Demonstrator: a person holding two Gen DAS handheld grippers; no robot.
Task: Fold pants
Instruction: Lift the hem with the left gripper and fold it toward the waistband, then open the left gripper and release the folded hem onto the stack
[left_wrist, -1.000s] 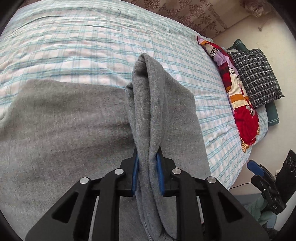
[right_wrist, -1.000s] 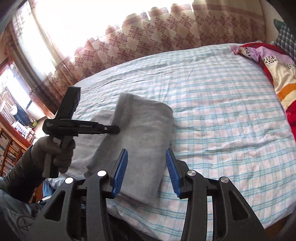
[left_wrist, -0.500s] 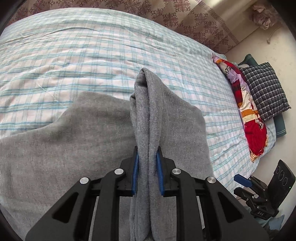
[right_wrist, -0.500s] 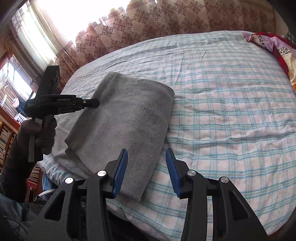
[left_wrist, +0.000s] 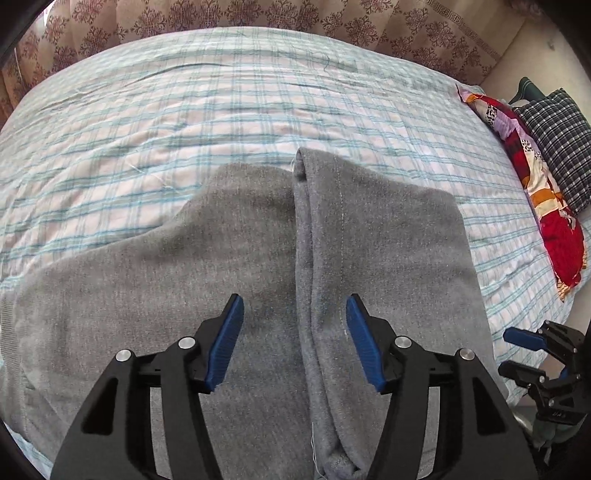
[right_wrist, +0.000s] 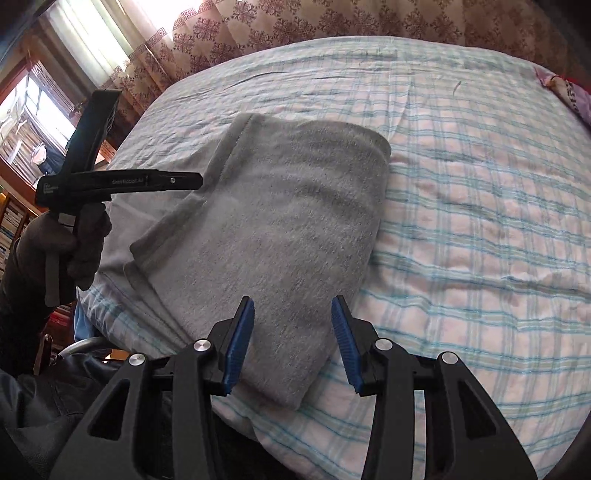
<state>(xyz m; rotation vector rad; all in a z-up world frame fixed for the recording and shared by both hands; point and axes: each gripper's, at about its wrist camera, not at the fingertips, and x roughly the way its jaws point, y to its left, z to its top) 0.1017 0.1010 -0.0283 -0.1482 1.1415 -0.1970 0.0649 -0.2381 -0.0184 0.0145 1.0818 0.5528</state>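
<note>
The soft, floppy gray pants (left_wrist: 388, 236) lie folded on the bed (left_wrist: 184, 122) in the middle of the frame, both the left gripper (left_wrist: 294, 341) and right gripper (right_wrist: 292, 343) have fingers wide open holding nothing, and the thick folded edge looks best to grab.

Left gripper (left_wrist: 294, 341): black plastic frame with triangular cut-outs, two blue ribbed pads (left_wrist: 225, 341), four round silver screws (left_wrist: 186, 342). Seen side-on from the right wrist view, a long black bar with small white lettering, too blurred to read in full, a grey trigger below and a black slab rising at the rear.

Right gripper (right_wrist: 293, 343): same build, black frame, blue ribbed pads, four silver screws.

Left hand (right_wrist: 70, 247): dark grey glove, dark sleeve (right_wrist: 18, 314).
</note>
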